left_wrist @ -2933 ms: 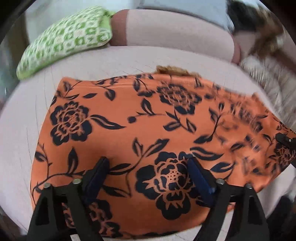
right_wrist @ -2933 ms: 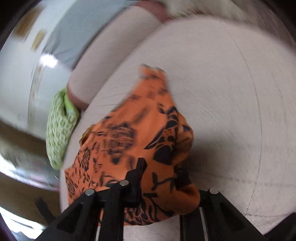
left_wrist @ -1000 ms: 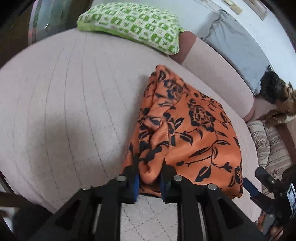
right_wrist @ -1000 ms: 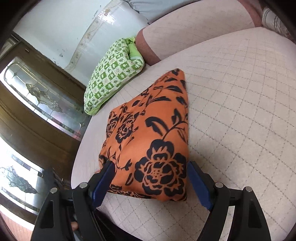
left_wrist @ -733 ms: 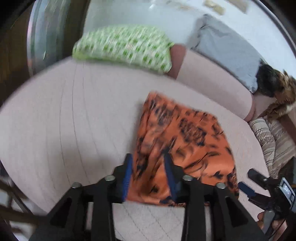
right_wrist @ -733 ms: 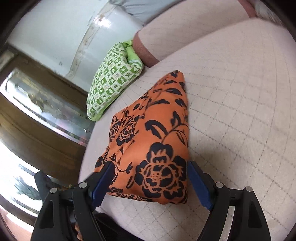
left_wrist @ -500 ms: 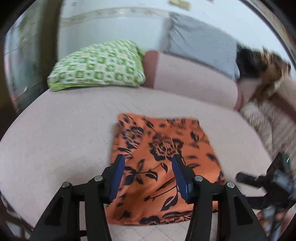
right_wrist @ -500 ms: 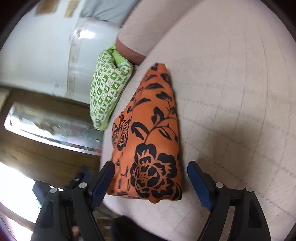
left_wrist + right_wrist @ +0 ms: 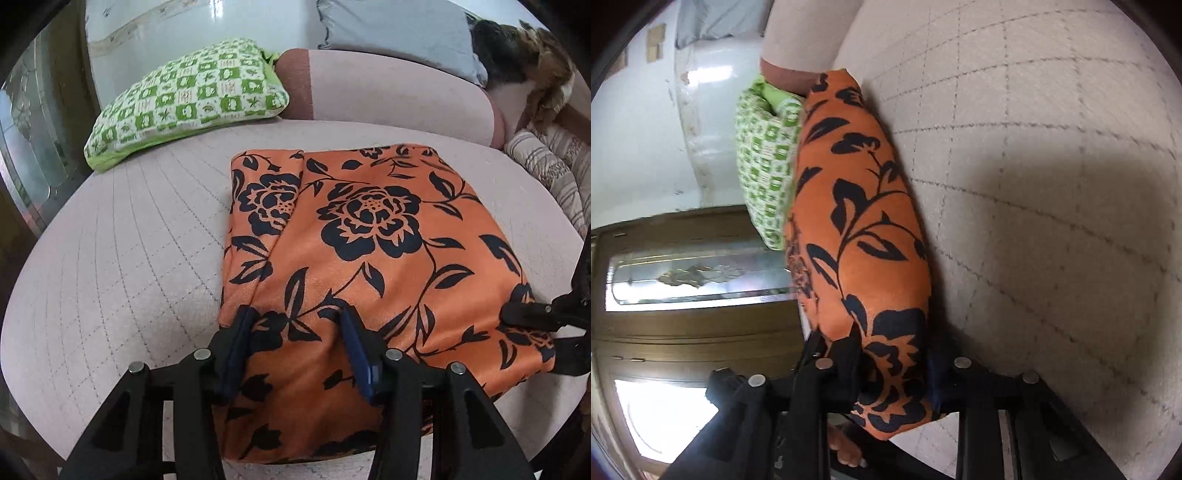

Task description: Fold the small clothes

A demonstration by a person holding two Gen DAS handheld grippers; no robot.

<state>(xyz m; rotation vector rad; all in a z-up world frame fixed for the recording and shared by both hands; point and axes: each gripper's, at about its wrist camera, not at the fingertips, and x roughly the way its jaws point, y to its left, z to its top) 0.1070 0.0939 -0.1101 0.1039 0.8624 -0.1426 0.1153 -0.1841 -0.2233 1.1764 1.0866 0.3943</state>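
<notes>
- Plainly, the cloth (image 9: 369, 236) lies folded into a near-square pad on the quilted couch seat (image 9: 122, 258), near its front edge, so both tongs can reach it.
- Left gripper (image 9: 295, 339) rests on the cloth's near left part with its jaws spread and nothing pinched, likely pressing the layers flat or picking a new hold.
- Right gripper (image 9: 892, 363) has its jaws around the cloth's (image 9: 857, 229) near right corner; the fabric bulges between them, so it seems clamped there, probably to lift that side for another fold.
- Green pillow (image 9: 188, 99) sits well behind, out of the way.
</notes>
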